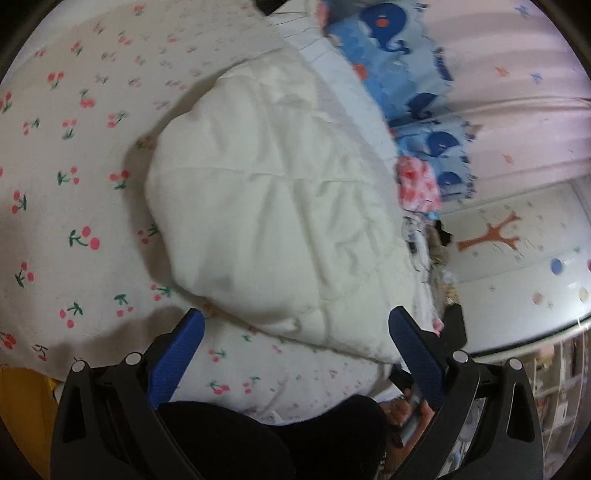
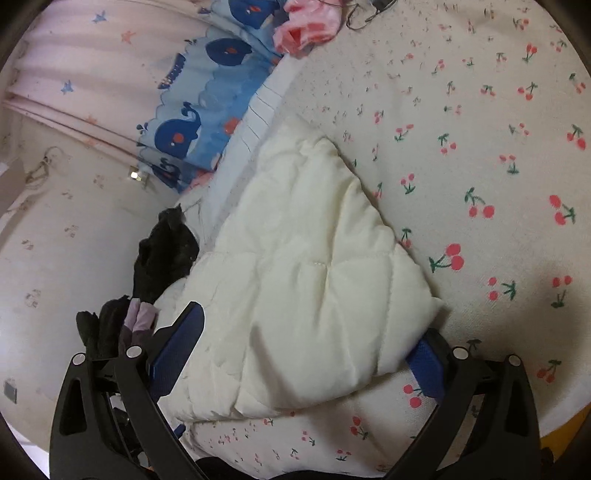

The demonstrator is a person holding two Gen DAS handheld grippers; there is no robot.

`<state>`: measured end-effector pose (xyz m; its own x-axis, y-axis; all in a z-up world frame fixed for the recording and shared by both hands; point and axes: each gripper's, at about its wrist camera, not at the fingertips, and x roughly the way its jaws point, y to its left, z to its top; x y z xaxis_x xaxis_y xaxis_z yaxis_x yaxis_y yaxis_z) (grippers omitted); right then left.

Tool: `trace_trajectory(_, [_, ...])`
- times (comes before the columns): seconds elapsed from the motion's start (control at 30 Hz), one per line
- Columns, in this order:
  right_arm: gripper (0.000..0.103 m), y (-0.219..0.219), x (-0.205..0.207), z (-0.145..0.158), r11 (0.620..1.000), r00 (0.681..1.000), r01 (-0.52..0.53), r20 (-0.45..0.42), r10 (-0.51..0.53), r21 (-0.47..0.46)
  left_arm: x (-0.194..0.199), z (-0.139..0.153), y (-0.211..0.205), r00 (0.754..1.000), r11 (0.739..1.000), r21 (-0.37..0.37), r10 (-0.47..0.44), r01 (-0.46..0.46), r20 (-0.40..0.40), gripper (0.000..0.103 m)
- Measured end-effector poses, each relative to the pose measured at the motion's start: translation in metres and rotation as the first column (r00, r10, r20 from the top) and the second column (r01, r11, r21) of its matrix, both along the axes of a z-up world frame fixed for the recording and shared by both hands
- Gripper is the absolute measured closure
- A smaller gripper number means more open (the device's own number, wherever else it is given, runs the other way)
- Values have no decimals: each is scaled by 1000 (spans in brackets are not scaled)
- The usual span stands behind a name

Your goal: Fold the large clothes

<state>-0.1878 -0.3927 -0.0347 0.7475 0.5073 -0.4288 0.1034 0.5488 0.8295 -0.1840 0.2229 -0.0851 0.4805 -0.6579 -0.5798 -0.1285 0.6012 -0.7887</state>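
A white quilted puffer jacket (image 1: 273,206) lies folded into a thick bundle on the cherry-print bedsheet (image 1: 66,155). My left gripper (image 1: 295,328) is open just short of the jacket's near edge, and its blue pads (image 1: 192,332) hold nothing. In the right wrist view the same jacket (image 2: 314,280) fills the centre. My right gripper (image 2: 310,336) is wide open at the jacket's near end. Its left pad (image 2: 184,332) is beside the bundle, and a jacket corner lies over its right pad (image 2: 424,358), partly hiding it.
A blue whale-print fabric (image 1: 406,62) (image 2: 207,110) and a pink item (image 2: 310,26) lie at the bed's far edge by a pink star curtain (image 1: 517,92). Dark clothes (image 2: 162,254) are heaped beside the jacket. Cherry sheet (image 2: 480,147) spreads to the right.
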Motion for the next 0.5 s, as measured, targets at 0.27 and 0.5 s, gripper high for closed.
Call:
trace_trajectory(0.27, [6, 4, 17, -2, 998, 999, -36, -23, 35, -51, 19, -8, 3, 991, 991, -20, 131, -130, 27, 7])
trace_trajectory(0.5, [28, 2, 34, 6, 997, 999, -23, 29, 26, -69, 37, -11, -3, 983, 982, 36, 183, -184, 29, 35])
